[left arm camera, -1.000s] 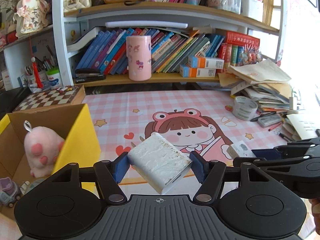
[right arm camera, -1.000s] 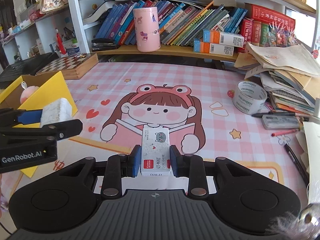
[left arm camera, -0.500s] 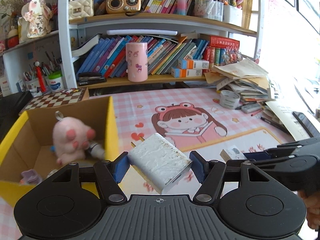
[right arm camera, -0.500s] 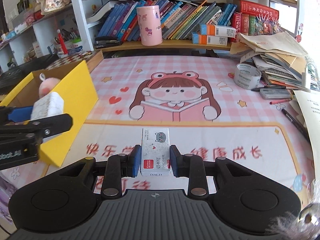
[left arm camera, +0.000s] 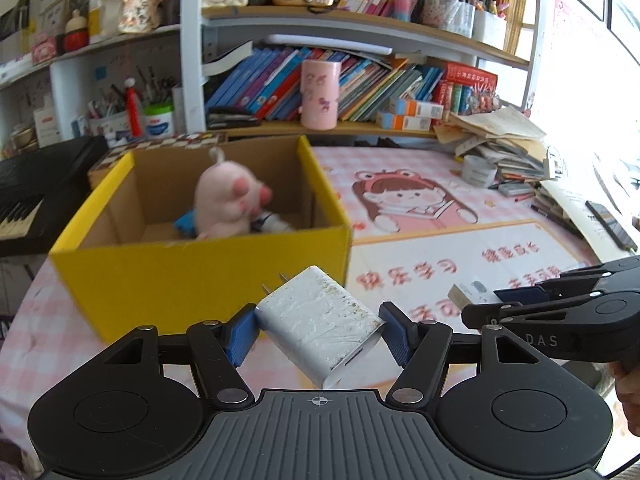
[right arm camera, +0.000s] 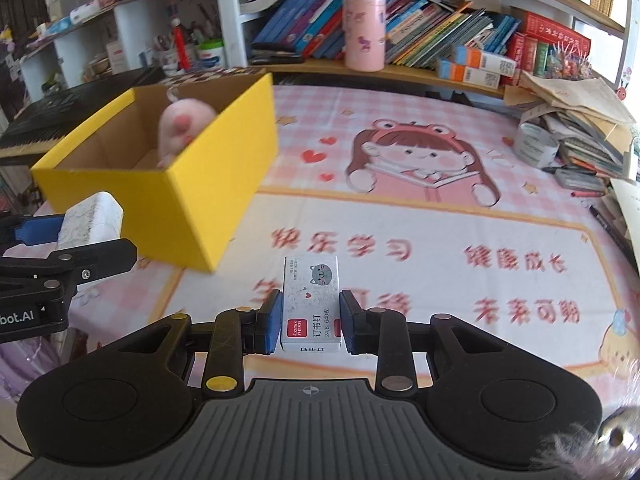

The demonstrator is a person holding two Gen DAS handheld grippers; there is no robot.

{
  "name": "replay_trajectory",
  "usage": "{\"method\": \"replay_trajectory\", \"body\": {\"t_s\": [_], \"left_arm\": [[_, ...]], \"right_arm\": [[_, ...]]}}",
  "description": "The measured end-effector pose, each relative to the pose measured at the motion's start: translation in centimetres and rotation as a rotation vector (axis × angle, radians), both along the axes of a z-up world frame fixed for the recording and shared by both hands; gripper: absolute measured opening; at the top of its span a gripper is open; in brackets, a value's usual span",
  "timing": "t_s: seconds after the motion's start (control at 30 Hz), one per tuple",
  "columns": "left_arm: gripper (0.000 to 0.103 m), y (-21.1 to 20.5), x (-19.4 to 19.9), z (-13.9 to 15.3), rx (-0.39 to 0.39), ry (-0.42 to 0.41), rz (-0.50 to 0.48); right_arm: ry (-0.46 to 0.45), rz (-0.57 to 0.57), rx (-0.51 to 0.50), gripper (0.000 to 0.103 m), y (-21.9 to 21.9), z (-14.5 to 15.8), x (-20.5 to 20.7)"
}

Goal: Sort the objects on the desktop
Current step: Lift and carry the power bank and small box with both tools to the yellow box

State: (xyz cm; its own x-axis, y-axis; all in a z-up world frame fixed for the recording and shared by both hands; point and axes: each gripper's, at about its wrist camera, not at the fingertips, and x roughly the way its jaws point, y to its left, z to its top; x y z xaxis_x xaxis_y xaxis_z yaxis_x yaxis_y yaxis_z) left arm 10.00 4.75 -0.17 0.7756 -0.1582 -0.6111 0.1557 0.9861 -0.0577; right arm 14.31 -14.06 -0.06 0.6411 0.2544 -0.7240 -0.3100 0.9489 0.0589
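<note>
My left gripper (left arm camera: 318, 332) is shut on a scuffed white charger plug (left arm camera: 320, 326), held askew above the desk in front of the yellow cardboard box (left arm camera: 200, 272). In the right wrist view that charger (right arm camera: 90, 220) shows at the left edge. My right gripper (right arm camera: 310, 322) is shut on a small white staple box (right arm camera: 311, 304) with a grey cat print, held over the pink desk mat (right arm camera: 420, 248). The staple box (left arm camera: 468, 294) also pokes out at the right of the left wrist view. Inside the yellow box (right arm camera: 172, 196) sits a pink plush toy (left arm camera: 228, 200) among other small items.
A tape roll (right arm camera: 534, 144), pens and a paper stack (right arm camera: 580, 120) crowd the desk's right side. A pink cup (right arm camera: 364, 34) stands on the low shelf with books. A black keyboard (left arm camera: 24, 200) lies left of the box. A chessboard (left arm camera: 172, 145) sits behind it.
Both grippers have pulled back from the shelf toward the desk's near edge with their loads. The yellow box now sits fully in view ahead of them.
</note>
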Motion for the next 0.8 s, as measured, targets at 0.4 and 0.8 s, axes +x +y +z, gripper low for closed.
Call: {"method": "replay_trajectory", "body": {"t_s": [0.4,0.8], "left_arm": [[0.066,3.9,-4.2,0.0,0.021,0.017,-0.017],[0.066,7.2,-6.6,0.6,0.011,-0.014,0.065]], "right_arm": [[0.036,0.018,0.026,0.028,4.5,-0.8,-5.3],[0.002,0.116,0.017,0.028,8.1,-0.2,-7.2]]}}
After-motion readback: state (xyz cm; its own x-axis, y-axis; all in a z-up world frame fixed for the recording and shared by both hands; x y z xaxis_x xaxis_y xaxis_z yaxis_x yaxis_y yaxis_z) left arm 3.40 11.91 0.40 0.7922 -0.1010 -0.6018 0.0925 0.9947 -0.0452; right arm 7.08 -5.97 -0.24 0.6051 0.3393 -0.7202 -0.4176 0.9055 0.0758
